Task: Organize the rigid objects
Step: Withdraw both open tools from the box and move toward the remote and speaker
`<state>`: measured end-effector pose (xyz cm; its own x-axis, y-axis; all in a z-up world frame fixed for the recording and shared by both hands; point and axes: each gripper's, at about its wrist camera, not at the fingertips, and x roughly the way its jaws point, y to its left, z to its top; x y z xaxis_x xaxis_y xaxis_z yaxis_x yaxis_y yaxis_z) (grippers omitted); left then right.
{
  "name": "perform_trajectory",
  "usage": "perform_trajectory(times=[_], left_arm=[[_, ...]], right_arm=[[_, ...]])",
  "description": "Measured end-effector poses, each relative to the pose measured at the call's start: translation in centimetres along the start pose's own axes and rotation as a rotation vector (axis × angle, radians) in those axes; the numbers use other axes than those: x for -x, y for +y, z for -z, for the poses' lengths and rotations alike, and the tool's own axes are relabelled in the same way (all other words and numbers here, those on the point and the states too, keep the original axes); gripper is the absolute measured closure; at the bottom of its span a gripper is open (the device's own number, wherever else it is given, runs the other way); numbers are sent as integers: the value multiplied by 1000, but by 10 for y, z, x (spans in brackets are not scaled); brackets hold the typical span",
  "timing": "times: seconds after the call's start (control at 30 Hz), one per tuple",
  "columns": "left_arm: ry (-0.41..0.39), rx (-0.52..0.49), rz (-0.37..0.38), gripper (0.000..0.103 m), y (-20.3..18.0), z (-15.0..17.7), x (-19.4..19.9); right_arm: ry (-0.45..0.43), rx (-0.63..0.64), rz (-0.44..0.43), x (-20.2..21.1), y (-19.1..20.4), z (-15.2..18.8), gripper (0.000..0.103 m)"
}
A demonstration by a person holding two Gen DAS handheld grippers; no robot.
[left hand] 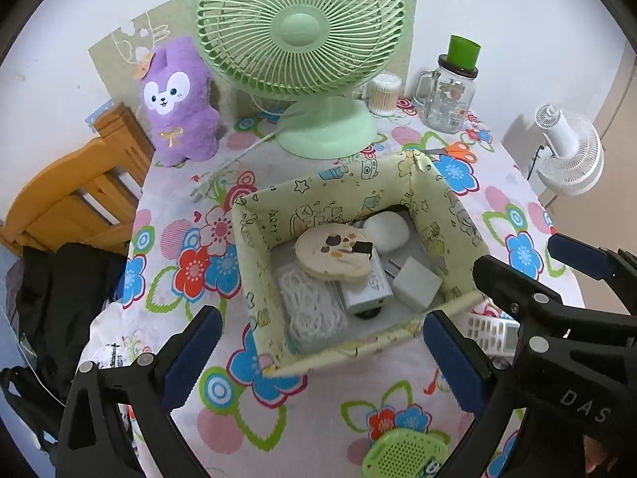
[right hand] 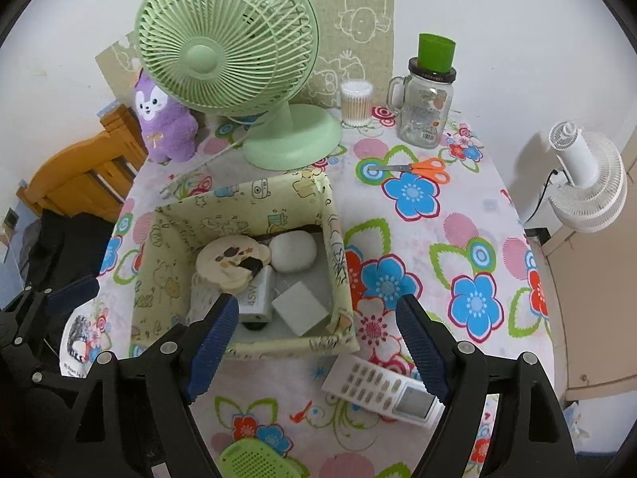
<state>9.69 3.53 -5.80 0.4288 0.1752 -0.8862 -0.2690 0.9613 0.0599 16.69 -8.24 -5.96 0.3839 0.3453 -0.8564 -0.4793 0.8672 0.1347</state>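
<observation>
A pale yellow fabric storage box (left hand: 360, 177) (right hand: 254, 195) stands mid-table. It holds a round cream case (left hand: 332, 253) (right hand: 231, 261), a white egg-shaped object (left hand: 387, 231) (right hand: 293, 253), a white charger (left hand: 416, 285) (right hand: 300, 308), a 45W adapter (right hand: 258, 292) and a white cord bundle (left hand: 312, 310). A white remote control (right hand: 382, 388) (left hand: 491, 332) lies in front of the box. My left gripper (left hand: 318, 362) is open and empty before the box. My right gripper (right hand: 318, 352) is open and empty, just above the remote.
A green desk fan (left hand: 302, 51) (right hand: 227, 55), a purple plush (left hand: 179, 103) (right hand: 161, 119), a glass mug jar with a green cup on it (right hand: 426, 107), a cotton swab tub (right hand: 356, 103) and orange scissors (right hand: 418, 168) stand behind. A green perforated object (left hand: 404, 454) (right hand: 258, 460) lies near the front edge.
</observation>
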Motion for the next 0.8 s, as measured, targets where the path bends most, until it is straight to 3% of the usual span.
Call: perform_trajectory(times=[0.8], left_arm=[[-46,-59,93,1,0,29,44]], right_arm=[[-71,-22,56,54,17,33,7]])
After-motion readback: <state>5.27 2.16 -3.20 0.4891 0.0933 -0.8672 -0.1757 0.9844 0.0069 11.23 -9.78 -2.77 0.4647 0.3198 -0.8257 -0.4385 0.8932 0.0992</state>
